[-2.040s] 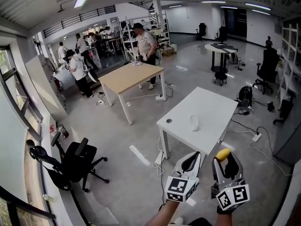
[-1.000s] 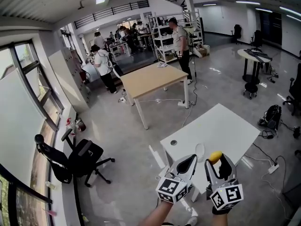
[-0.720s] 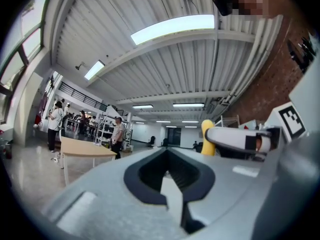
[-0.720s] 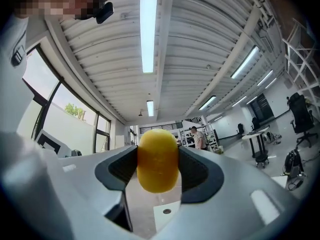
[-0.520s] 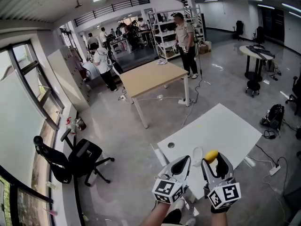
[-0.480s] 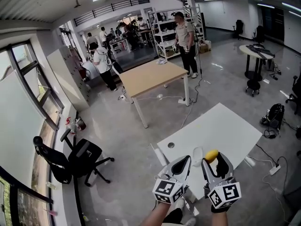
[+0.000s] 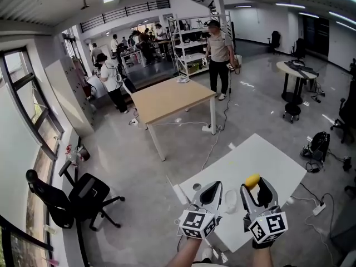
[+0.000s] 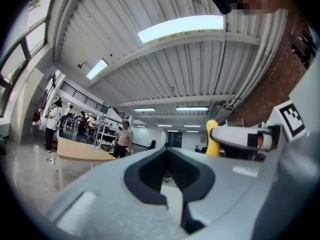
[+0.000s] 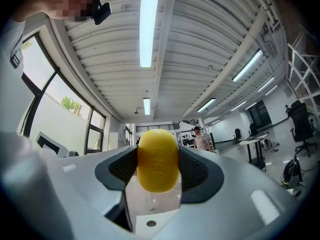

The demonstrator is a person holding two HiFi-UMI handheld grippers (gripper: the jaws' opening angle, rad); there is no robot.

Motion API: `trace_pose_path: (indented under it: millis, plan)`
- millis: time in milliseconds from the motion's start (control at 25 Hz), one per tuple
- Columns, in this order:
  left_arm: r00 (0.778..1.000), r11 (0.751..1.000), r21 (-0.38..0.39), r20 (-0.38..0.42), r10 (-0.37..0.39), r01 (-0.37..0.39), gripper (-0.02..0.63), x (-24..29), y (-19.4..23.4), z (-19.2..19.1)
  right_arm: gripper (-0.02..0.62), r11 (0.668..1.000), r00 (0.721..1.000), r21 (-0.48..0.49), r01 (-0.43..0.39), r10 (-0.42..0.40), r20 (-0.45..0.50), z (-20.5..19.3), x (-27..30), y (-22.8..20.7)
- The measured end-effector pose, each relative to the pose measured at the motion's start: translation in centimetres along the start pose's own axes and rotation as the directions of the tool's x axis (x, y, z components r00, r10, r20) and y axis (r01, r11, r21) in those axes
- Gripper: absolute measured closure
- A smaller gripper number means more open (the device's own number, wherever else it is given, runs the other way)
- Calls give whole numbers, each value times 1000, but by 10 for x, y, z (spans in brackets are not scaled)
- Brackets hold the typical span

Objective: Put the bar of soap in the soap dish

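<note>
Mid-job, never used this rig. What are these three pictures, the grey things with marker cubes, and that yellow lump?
No robot here: a person holds a two-fingered gripper in each hand. The head view looks down from the person's head and shows the left gripper and right gripper in front of a white table. The other two views come from cameras riding on each gripper, looking along its fingers. The right gripper's fingers are shut on the yellow bar of soap. The left gripper's fingers are together, holding nothing. On the table lies a pale soap dish; the soap is not in it yet.
</note>
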State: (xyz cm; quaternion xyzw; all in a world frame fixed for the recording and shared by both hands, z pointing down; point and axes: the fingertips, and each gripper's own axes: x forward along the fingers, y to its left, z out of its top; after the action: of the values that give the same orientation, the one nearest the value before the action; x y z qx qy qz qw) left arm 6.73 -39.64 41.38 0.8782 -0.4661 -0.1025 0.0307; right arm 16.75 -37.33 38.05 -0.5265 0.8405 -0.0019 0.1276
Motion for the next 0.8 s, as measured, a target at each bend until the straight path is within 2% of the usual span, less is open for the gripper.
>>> trace_pose_path:
  millis: [360,600,800]
  plan:
    - [1000,1000,11,-22,-22,22,604,20,54,-1,334,999,1000,-26,-24,23,-19,-21,63,19]
    - [996,998,-37,-71,-54,52,604,25,77,-26,334,1000,999,-14,8,-9,-51,-45,80,23]
    - [995,998,-32,-82,-54,52,604,25,90,-37,334,999,998,-17,31,-31,-54,-53,85,18]
